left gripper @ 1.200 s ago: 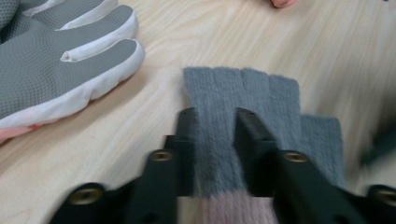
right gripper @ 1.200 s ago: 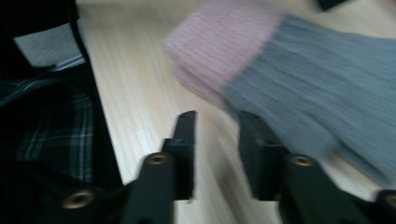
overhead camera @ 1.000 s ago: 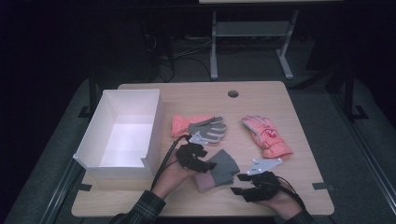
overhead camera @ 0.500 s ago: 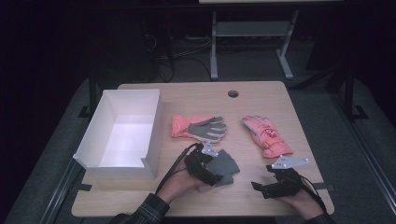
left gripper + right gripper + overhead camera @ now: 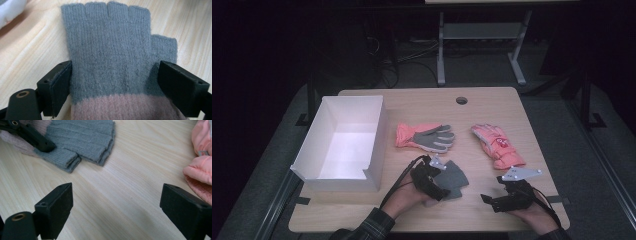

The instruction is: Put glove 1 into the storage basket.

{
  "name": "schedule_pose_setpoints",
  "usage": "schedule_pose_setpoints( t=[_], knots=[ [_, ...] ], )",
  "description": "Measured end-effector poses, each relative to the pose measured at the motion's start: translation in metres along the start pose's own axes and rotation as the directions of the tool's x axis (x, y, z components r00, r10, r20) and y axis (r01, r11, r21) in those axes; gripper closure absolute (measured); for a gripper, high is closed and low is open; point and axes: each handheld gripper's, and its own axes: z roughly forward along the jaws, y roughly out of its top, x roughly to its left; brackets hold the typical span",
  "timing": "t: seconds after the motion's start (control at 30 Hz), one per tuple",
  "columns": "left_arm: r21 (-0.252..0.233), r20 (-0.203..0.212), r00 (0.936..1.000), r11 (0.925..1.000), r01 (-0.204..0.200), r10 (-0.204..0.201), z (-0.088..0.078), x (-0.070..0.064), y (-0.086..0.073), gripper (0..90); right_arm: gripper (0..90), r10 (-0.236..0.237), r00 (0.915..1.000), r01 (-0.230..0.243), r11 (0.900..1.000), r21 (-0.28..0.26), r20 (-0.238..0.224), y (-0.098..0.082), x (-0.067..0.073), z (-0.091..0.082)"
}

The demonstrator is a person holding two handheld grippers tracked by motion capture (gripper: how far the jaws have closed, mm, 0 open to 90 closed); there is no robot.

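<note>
A grey knit fingerless glove point(image 5: 110, 45) with a pink cuff lies flat on the wooden table point(image 5: 472, 110), near the front middle point(image 5: 454, 176). My left gripper point(image 5: 443, 182) sits over its cuff end. Its jaws have just been opening and now stand wide on either side of the glove point(image 5: 115, 72) without squeezing it. In the right gripper view the glove point(image 5: 85, 140) looks doubled, two layers stacked. My right gripper point(image 5: 490, 200) rests to the right of the glove, near the front edge. Its jaws have also just been opening and stand apart over bare wood point(image 5: 116, 195).
A white open box point(image 5: 377, 135) stands at the left of the table. An orange glove with a grey palm point(image 5: 424, 136) lies mid-table. A padded pink glove point(image 5: 497, 145) lies at the right, close to my right gripper point(image 5: 200, 170). A round cable hole point(image 5: 461, 100) sits near the back edge.
Both grippers were shut on the grey glove a second ago. The right one let go and slid right. The left one opened and settled lower. The glove now lies flat.
</note>
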Motion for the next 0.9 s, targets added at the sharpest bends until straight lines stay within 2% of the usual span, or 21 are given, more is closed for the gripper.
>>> schedule_pose_setpoints(
  t=[0.2, 0.43, 0.47, 0.5, 0.7, 0.9],
  knots=[
    [0.003, 0.01, 0.9999, 1.0, 0.003, -0.003, -0.0004, 0.0003, -0.0003, 16.3, 11.1, -0.007, 1.0, 0.007, 1.0, -0.002, 0.005, -0.0001, -0.0011, 0.0012],
    [0.001, 0.054, 0.9986, 1.0, -0.002, 0.002, -0.004, 0.0012, 0.0001, 34.6, 11.5, 0.008, 0.9999, -0.008, 1.0, 0.002, 0.01, -0.0003, -0.0011, 0.0009],
    [-0.011, 0.064, 0.9978, 0.9998, 0.018, -0.017, -0.0037, 0.0006, 0.0001, 37.9, 11.5, 0.007, 0.9999, -0.007, 1.0, 0.002, 0.011, -0.0003, -0.0011, 0.0009],
    [-0.005, 0.074, 0.9972, 0.9999, 0.011, -0.011, -0.0044, 0.0019, 0.0, 41.1, 11.5, 0.006, 0.9999, -0.006, 1.0, 0.001, 0.011, -0.0002, -0.0011, 0.0009],
    [-0.001, 0.129, 0.9903, 0.9986, 0.053, -0.052, -0.0043, 0.0048, 0.0009, 56.2, 11.6, 0.003, 0.9999, -0.003, 1.0, 0.005, 0.013, 0.0002, -0.0011, 0.0026],
    [0.008, 0.163, 0.9837, 0.997, 0.077, -0.077, -0.0053, 0.0087, 0.0019, 61.5, 11.6, 0.005, 0.9998, -0.005, 1.0, 0.005, 0.019, 0.0, -0.0013, 0.0024]
  ],
)
